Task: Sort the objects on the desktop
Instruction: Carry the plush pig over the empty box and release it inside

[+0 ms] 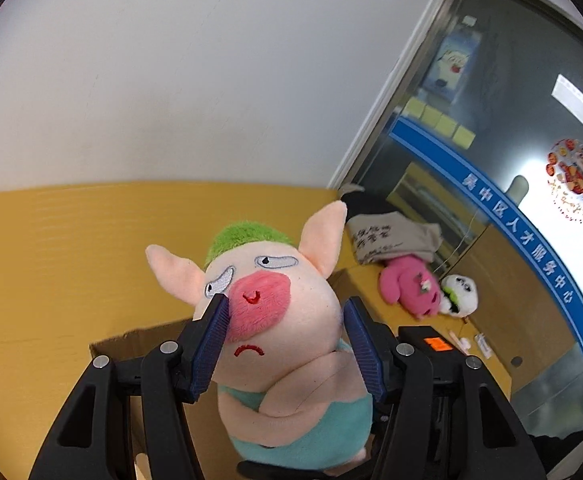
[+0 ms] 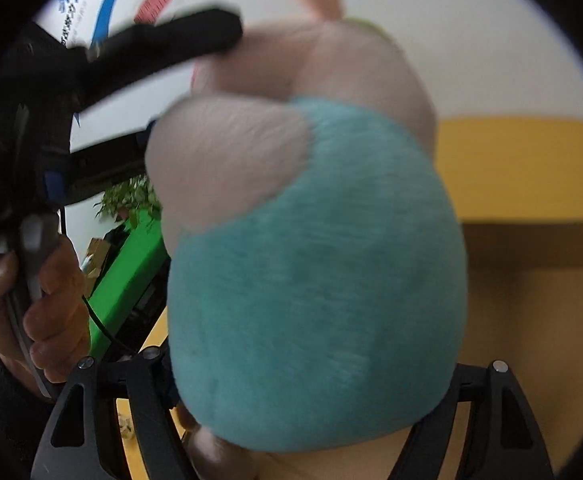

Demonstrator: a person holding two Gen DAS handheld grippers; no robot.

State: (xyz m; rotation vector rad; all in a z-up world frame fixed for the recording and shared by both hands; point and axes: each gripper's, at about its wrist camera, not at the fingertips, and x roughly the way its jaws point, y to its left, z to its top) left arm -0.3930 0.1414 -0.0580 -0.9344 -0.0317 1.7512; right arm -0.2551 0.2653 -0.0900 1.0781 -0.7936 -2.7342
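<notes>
A pig plush (image 1: pixel 291 320) with green hair, pink snout and teal outfit hangs in the air between both grippers. In the left wrist view my left gripper (image 1: pixel 287 304) is shut on its head, the blue pads (image 1: pixel 211 344) pressing the snout and the cheek. In the right wrist view the plush's teal body (image 2: pixel 315 272) fills the frame, wedged between the arms of my right gripper (image 2: pixel 315 340); its fingertips are hidden behind the body. The left gripper (image 2: pixel 191 82) shows there at the upper left, clamped on the head, with a hand (image 2: pixel 51 300) on its handle.
An open cardboard box (image 1: pixel 131 340) sits below the plush against a yellow panel (image 1: pixel 71 260). On the wooden surface to the right lie a pink plush (image 1: pixel 407 284), a white plush (image 1: pixel 461 294) and a grey printed bag (image 1: pixel 391 240), beside a glass door (image 1: pixel 511 120).
</notes>
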